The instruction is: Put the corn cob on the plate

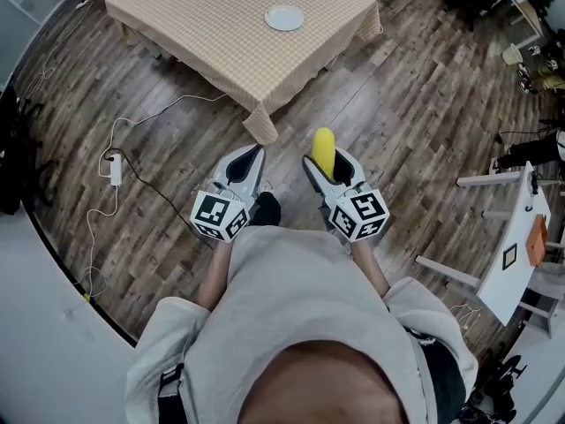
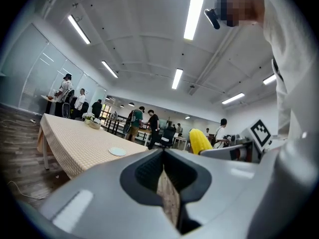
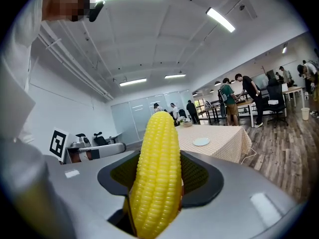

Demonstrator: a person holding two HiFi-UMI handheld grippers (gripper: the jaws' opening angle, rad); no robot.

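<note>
Noter: Pale sweatshirt (image 1: 300, 325) of the person filled the bottom of the head view, closest to the lens. Both tools stuck out just above it, mid-frame.

Checker: State of each?

Noter: Right tool (image 1: 328, 168): jaws clamped on the corn cob (image 1: 323, 147), one pad on each side. Cob lay lengthwise along the jaws, its yellow tip poking past them toward the top of the frame. Right gripper view agreed: kernels filled the gap, cob dead centre.

Checker: And the other?

Noter: Left tool (image 1: 256, 155): jaws together, tips meeting in a point, nothing between them. It sat just left of the right tool, the two not touching, marker cubes toward the person.

Checker: Plate?

Noter: Small white plate (image 1: 284, 18) on the tabletop (image 1: 212, 34), which had a checked beige cloth, top centre of the head view. It was well apart from the cob, with wood floor (image 1: 397, 122) between them.

Checker: Anything else?

Noter: White cable and adapter (image 1: 115, 168) on the floor, left side. White frame furniture (image 1: 516, 237) at the right edge. People (image 2: 151, 123) stood far back in both gripper views, near desks.
</note>
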